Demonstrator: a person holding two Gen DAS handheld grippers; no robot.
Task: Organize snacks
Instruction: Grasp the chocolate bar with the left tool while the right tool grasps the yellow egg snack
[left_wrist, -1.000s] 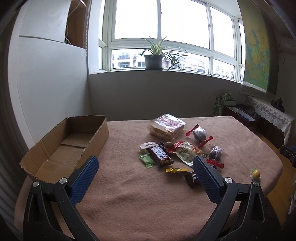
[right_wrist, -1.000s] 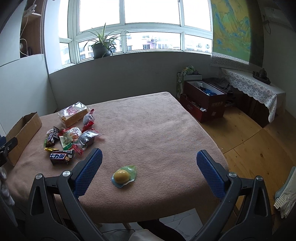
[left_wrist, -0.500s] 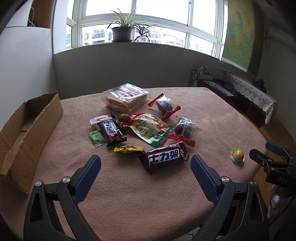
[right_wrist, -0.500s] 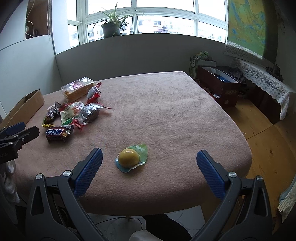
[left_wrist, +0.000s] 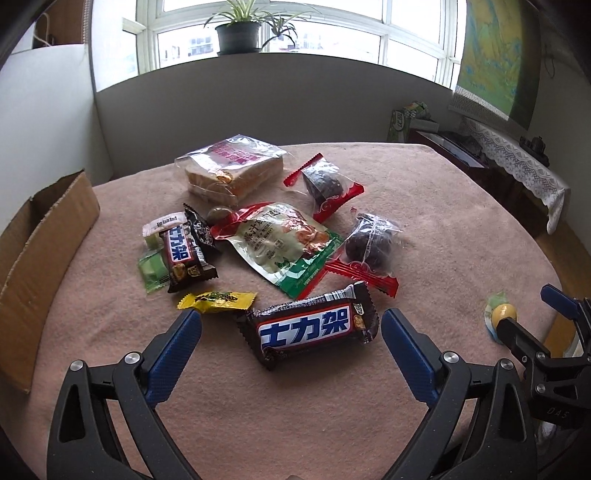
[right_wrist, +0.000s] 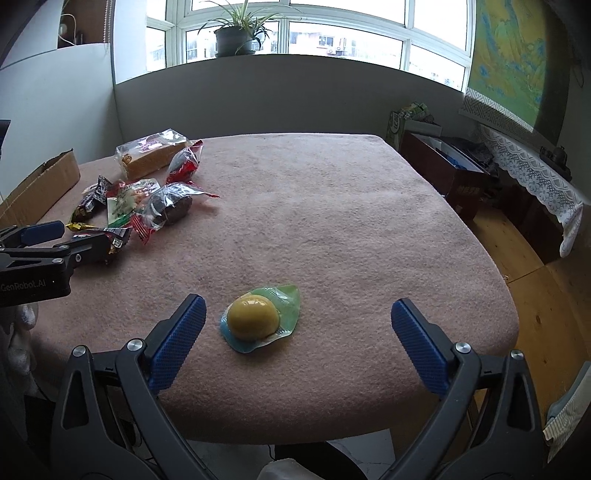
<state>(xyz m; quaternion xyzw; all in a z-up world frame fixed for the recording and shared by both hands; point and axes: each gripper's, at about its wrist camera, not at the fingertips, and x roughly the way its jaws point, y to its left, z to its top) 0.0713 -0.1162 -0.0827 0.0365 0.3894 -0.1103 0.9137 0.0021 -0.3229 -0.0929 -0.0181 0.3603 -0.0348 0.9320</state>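
Observation:
A brown chocolate bar (left_wrist: 314, 326) with a blue-and-white label lies between the wide-apart fingers of my left gripper (left_wrist: 291, 332), which is open just short of it. Beyond it lie a yellow candy (left_wrist: 216, 301), a second chocolate bar (left_wrist: 183, 254), a green-and-red pouch (left_wrist: 282, 240), two dark cakes in clear wrappers (left_wrist: 369, 245) and a bag of sliced bread (left_wrist: 232, 170). My right gripper (right_wrist: 299, 325) is open around a yellow jelly cup (right_wrist: 253, 319) near the table's front edge. The left gripper (right_wrist: 70, 242) also shows in the right wrist view.
An open cardboard box (left_wrist: 40, 236) stands at the table's left side. The table (right_wrist: 351, 221) is covered in pink cloth, with its edge close behind both grippers. To the right are a wooden floor (right_wrist: 517, 251) and low furniture.
My left gripper swung right from the box and came down close over the near chocolate bar. My right gripper moved forward and lower, so the jelly cup now lies between its fingers.

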